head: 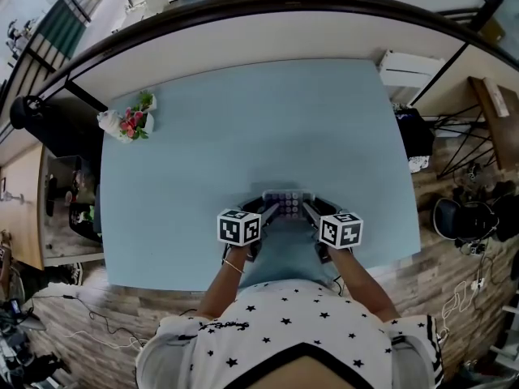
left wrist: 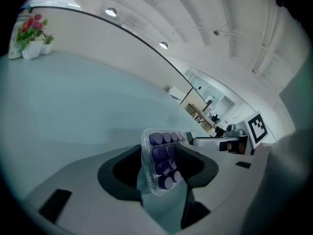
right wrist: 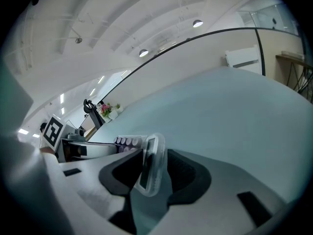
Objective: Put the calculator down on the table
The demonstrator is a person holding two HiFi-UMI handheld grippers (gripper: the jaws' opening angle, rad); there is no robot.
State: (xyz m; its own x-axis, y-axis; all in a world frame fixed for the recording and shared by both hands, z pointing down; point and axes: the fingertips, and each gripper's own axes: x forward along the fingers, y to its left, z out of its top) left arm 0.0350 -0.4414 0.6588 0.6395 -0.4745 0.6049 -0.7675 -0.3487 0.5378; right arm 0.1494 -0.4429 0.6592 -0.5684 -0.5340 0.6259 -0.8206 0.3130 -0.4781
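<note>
Calculator (head: pixel 288 198) lies on the blue table (head: pixel 243 128) near its front edge. Left gripper (head: pixel 270 211) and right gripper (head: pixel 309 211) straddle its two ends, jaws wide, with a gap at one pad of each.

Table (head: pixel 243 136): rectangular, light blue top, plain and even in colour. Far left corner: a small white pot of pink flowers (head: pixel 130 125), with a smaller pot holding a green plant (head: pixel 147 100) just beside it, both standing upright on the surface. Near edge, roughly at centre: a clear-cased calculator (head: pixel 287 198) with purple keys. It appears to lie on the top, though contact cannot be confirmed.
</note>
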